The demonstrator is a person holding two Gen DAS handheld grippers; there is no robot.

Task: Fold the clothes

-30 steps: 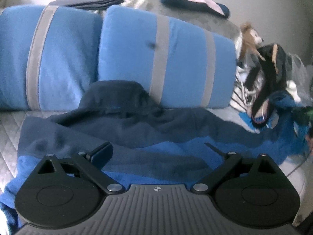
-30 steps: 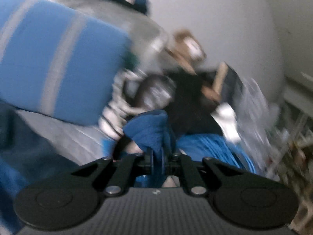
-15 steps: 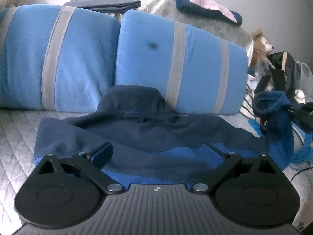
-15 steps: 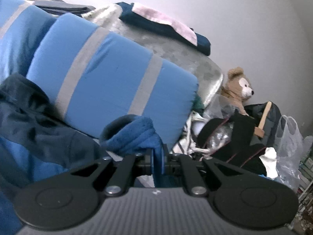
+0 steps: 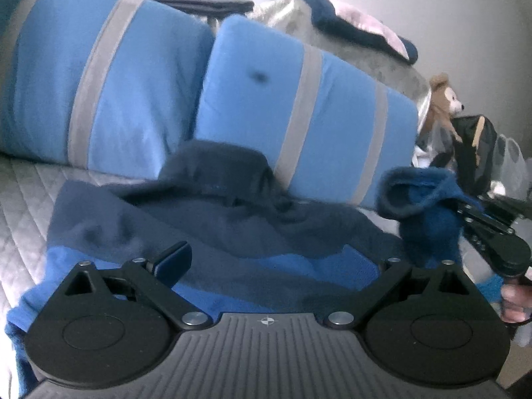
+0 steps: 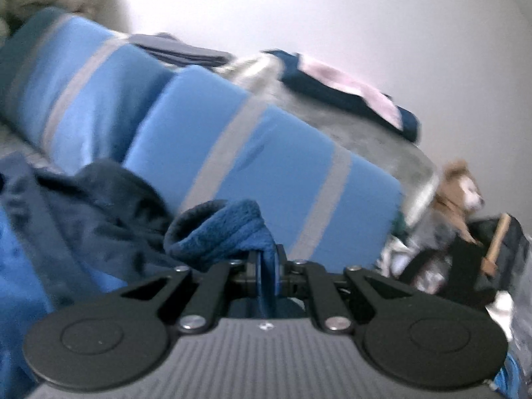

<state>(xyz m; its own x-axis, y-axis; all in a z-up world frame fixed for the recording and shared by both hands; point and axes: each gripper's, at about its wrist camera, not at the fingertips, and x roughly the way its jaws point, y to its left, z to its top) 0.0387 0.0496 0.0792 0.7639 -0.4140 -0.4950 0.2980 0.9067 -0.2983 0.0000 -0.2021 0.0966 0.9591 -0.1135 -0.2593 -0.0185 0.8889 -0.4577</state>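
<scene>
Sleeve lifted over a hooded fleece jacket (image 5: 212, 232) on the bed (image 5: 30, 186).

The right hand-held gripper (image 6: 266, 266) is closed tight on the blue sleeve cuff (image 6: 219, 229), raised above the jacket's right side; the left hand-held gripper (image 5: 276, 259) is wide open, holding nothing, over the hem. The thick cuff can slip from the narrow pinch, and with the body not held down, pulling may drag it and make wrinkles.

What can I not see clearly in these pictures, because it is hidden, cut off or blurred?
- Left wrist view: the near hem of the fleece jacket is hidden behind the left hand-held gripper.
- Left wrist view: the person's hand is cut off by the right edge.
- Right wrist view: the teddy bear is blurred.
- Right wrist view: the sleeve below the right hand-held gripper is hidden.
</scene>
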